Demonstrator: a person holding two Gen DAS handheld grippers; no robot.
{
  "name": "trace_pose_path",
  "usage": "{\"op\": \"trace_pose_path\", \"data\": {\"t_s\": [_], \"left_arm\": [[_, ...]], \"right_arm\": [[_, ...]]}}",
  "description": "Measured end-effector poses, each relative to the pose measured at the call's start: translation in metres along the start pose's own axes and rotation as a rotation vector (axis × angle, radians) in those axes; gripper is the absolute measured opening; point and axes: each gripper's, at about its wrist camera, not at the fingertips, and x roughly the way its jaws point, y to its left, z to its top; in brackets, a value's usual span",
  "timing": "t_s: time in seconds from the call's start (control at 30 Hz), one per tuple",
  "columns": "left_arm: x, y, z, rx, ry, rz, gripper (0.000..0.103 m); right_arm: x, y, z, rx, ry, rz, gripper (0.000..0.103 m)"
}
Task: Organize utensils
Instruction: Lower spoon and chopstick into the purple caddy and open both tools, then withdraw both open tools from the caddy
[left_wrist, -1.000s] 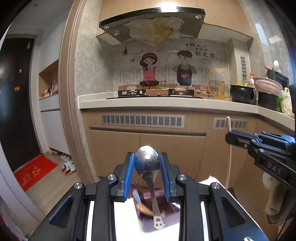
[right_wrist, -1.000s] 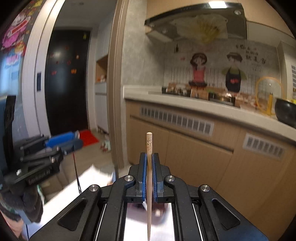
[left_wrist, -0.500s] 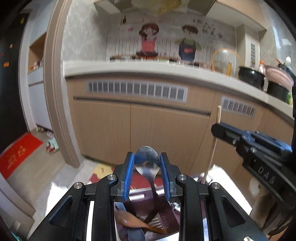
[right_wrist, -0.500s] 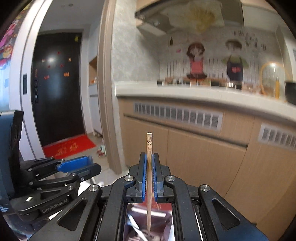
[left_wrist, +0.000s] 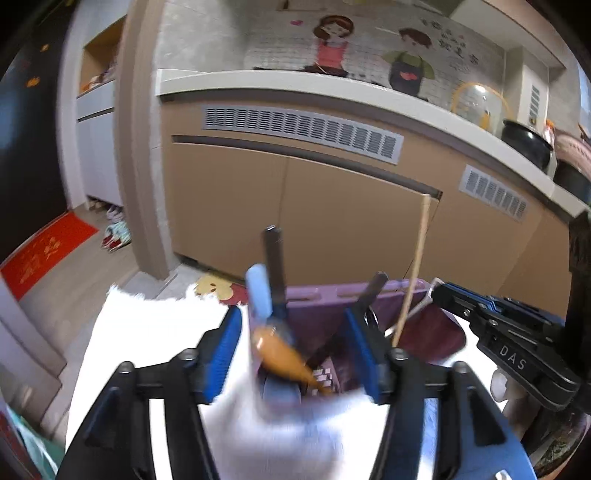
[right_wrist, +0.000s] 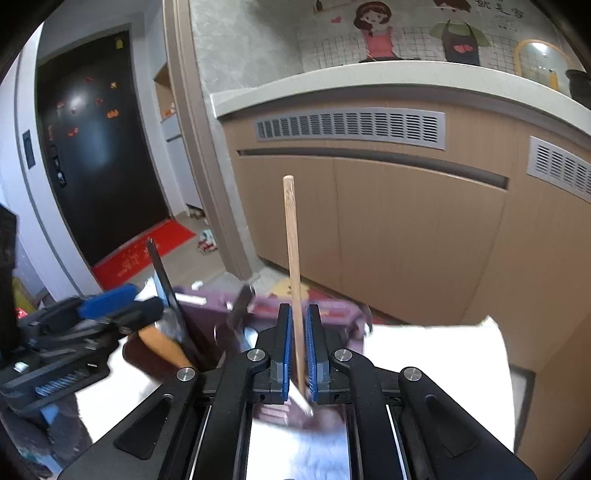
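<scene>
My left gripper is open and holds nothing; it hangs over the purple utensil holder, where a light-blue handle, dark handles and a wooden spoon stand. My right gripper stands a little open around an upright wooden chopstick, which hangs loose between the pads over the same holder. The chopstick and right gripper also show at the right of the left wrist view. The left gripper shows at the left of the right wrist view.
The holder stands on a white-covered table. Behind it run kitchen cabinets under a counter with pots. A red mat lies by a dark door.
The left gripper has opened and let the metal spoon go into the holder. Both grippers have come down closer to the holder, and the right jaws have parted slightly around the chopstick.
</scene>
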Motion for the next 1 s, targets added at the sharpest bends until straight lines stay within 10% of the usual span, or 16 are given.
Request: {"op": "trace_pose_path", "data": {"t_s": [0.17,0.3,0.5,0.8,1.0], "left_arm": [[-0.067,-0.004,-0.036,-0.032,-0.078,0.013,0.087],[-0.112,-0.018,-0.070,-0.008,-0.122,0.052,0.103],[-0.157,-0.043,-0.118,0.071,-0.086,0.130,0.103],[-0.207,-0.065,-0.179,0.135,-0.184,0.250,0.103],[-0.218,-0.068,-0.183,0.111,-0.162,0.200,0.103]], "right_arm": [[-0.052,0.007,-0.029,0.010,-0.017,-0.023,0.045],[-0.101,0.019,-0.060,-0.004,-0.034,-0.036,0.051],[-0.172,0.044,-0.112,-0.029,-0.072,-0.095,0.083],[-0.244,0.064,-0.186,-0.022,-0.120,-0.190,0.093],[-0.268,0.065,-0.207,-0.011,-0.158,-0.253,0.094]]}}
